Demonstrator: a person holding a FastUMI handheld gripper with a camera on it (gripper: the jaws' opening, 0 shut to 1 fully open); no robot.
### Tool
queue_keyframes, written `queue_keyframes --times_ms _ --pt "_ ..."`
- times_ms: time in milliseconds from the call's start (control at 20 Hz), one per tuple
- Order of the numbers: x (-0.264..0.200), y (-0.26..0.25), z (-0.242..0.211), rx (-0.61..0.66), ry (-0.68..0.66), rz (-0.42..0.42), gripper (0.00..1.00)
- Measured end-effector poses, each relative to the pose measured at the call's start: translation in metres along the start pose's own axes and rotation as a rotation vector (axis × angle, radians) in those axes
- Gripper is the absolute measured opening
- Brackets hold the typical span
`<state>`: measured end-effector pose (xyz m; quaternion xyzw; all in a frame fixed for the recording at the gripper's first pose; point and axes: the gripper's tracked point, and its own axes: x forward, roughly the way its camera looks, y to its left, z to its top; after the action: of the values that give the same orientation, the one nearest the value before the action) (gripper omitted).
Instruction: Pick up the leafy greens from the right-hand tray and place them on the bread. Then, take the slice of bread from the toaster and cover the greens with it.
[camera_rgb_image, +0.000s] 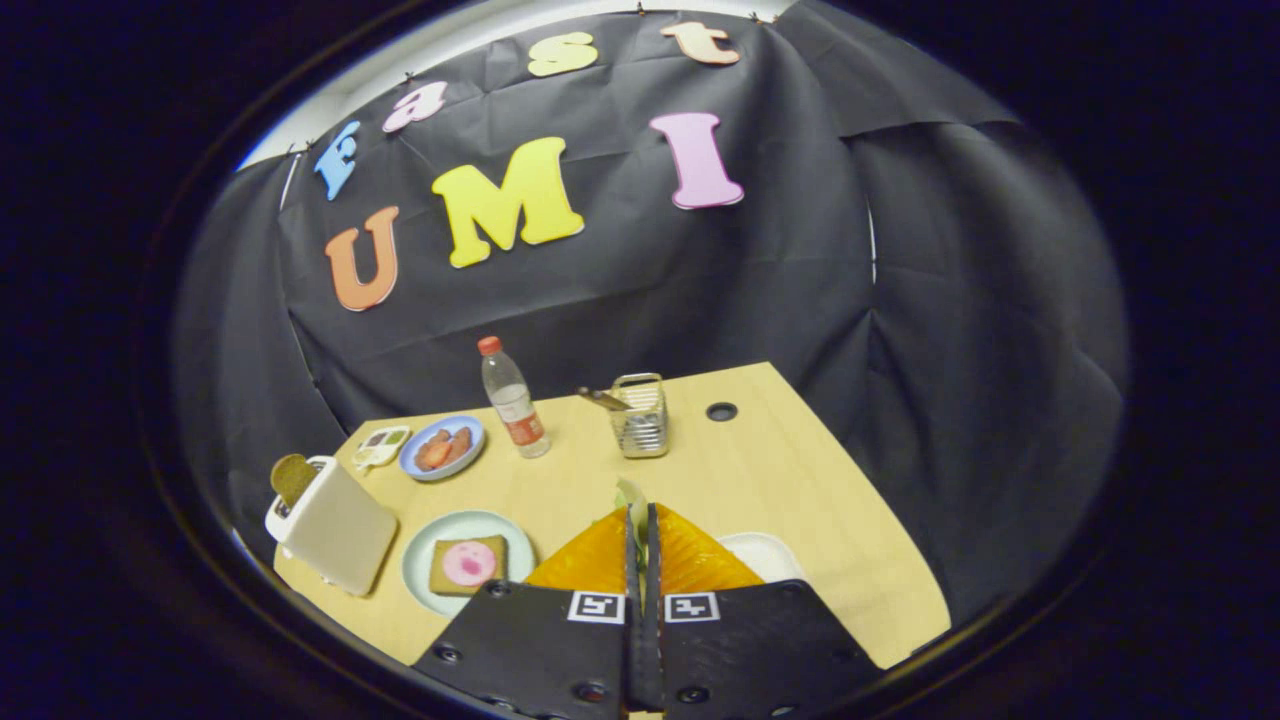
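Note:
My gripper (641, 515) is raised above the wooden table, its orange fingers (600, 555) pressed together on a pale leafy green (630, 495) that sticks out past the tips. Left of the fingers, a light plate (425, 545) carries a bread slice (468, 564) topped with a pink round of meat. Further left stands a cream toaster (335, 525) with a brown bread slice (292, 477) poking out of its slot. A white tray (765, 553) lies just right of the fingers, partly hidden behind them.
At the back of the table (780, 470) stand a water bottle (513, 398) with a red cap, a wire utensil holder (640, 415), a blue plate (442, 448) of reddish food and a small sauce dish (382, 445). A cable hole (721, 411) sits far right.

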<state>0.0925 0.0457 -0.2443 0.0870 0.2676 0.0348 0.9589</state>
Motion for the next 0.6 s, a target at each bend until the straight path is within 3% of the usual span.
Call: queue_keyframes --times_ms 250,400,600 --pt "0.011 0.116 -0.017 0.021 -0.006 0.061 0.00" --pt "0.031 0.179 -0.048 0.071 0.059 0.123 0.00" --pt "0.053 0.228 -0.085 0.095 0.137 0.153 0.00"
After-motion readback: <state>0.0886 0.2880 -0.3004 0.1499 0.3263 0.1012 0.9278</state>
